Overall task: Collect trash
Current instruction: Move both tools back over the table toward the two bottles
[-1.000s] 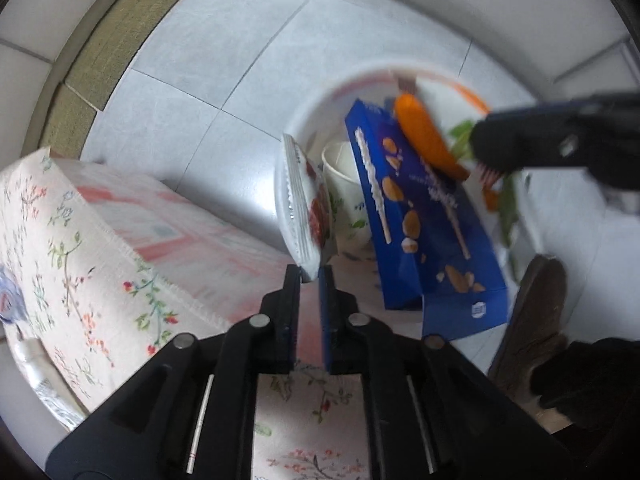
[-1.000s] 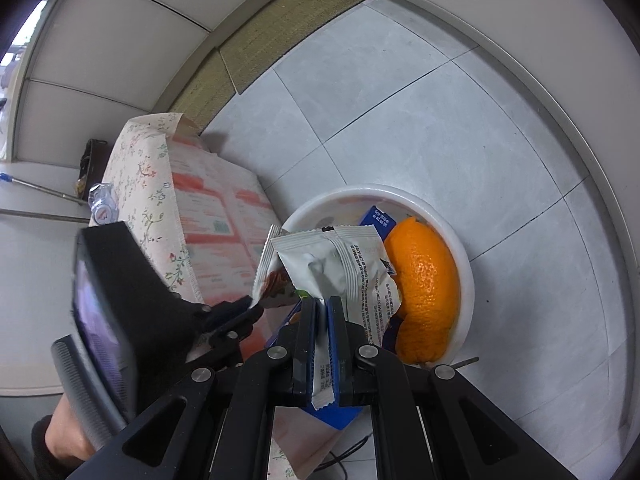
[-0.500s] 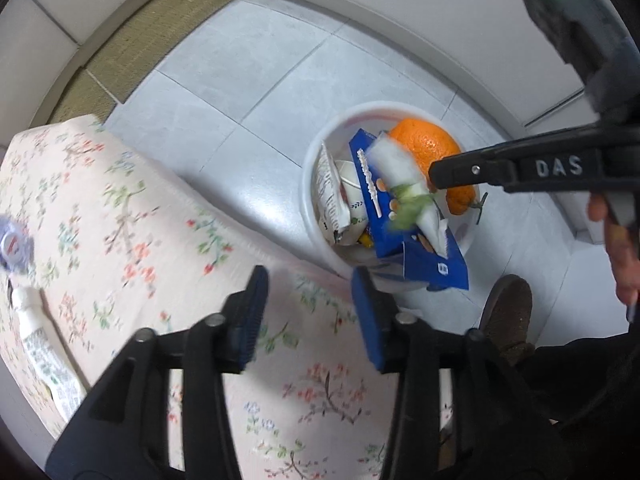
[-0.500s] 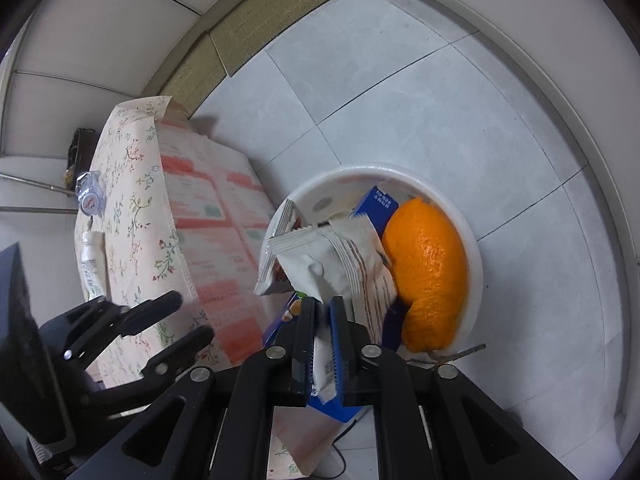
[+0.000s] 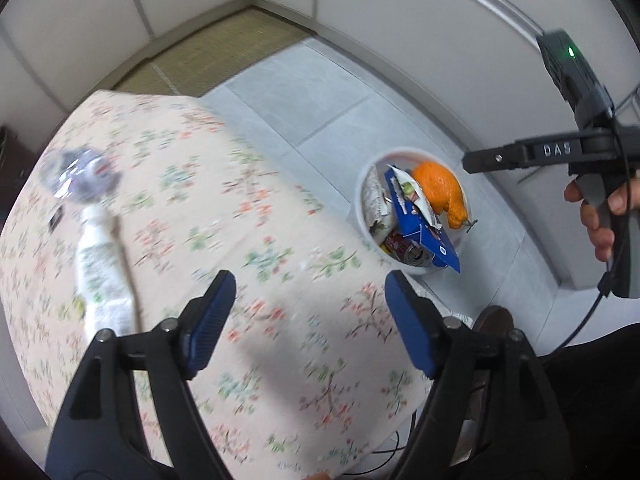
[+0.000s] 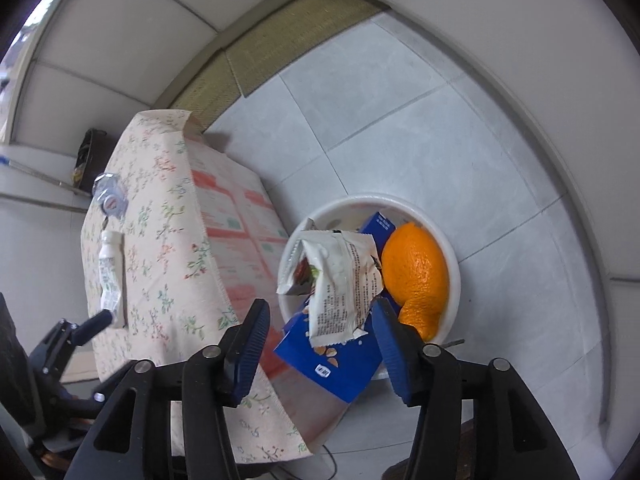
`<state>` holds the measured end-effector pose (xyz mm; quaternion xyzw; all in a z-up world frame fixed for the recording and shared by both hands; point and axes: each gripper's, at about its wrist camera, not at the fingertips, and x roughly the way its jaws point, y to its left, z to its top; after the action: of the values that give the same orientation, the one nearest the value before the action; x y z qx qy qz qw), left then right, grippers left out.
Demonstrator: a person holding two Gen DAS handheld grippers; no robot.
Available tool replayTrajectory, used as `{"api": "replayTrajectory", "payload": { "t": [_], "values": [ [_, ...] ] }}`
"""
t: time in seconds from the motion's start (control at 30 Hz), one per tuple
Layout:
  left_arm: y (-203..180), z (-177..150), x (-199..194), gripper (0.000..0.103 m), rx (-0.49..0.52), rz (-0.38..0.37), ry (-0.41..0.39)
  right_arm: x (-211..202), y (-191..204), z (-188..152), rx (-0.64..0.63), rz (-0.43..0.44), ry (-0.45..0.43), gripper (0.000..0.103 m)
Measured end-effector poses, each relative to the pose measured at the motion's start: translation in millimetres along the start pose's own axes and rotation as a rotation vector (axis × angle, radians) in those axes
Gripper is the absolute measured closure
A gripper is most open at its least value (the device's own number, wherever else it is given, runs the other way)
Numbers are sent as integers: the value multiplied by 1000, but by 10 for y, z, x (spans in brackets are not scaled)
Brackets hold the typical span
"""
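A white bin [image 6: 450,268] sits on the grey tiled floor [image 6: 400,128], just beside a low counter [image 6: 168,240] draped in a floral cloth. The bin is the landmark here. Inside it lie an orange [image 6: 416,276] on the side away from the counter, a white wrapper [image 6: 344,288] lying on top near the middle, and a blue box [image 6: 336,360] leaning out over the rim on the near side. From the left wrist view a can [image 5: 412,254] shows low in the bin, beneath the box.

The right gripper [image 6: 320,344] hangs above the bin's near rim with its jaws spread wide — nothing is between them. The left gripper [image 5: 308,320] is over the counter, to the side of the bin, its jaws also spread wide and empty.

On the counter, well apart from the bin, lie a white tube [image 6: 110,276] and a crumpled clear plastic piece [image 6: 108,196] — both blurred in the left wrist view. A strip of woven mat [image 6: 288,52] runs along the wall beyond the bin.
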<state>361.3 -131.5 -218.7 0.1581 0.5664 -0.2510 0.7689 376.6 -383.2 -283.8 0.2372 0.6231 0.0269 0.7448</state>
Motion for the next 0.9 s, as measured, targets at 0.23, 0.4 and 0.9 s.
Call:
{"api": "replayTrajectory", "payload": {
  "t": [0.23, 0.4, 0.9],
  "values": [
    [453, -344, -461, 19, -109, 39, -74, -247, 425, -100, -98, -24, -59, 39],
    [871, -631, -651, 18, -222, 74, -123, -304, 794, -152, -156, -15, -87, 37],
    [1892, -601, -348, 19, -411, 115, -30, 25, 1663, -187, -303, -19, -68, 36]
  ]
}}
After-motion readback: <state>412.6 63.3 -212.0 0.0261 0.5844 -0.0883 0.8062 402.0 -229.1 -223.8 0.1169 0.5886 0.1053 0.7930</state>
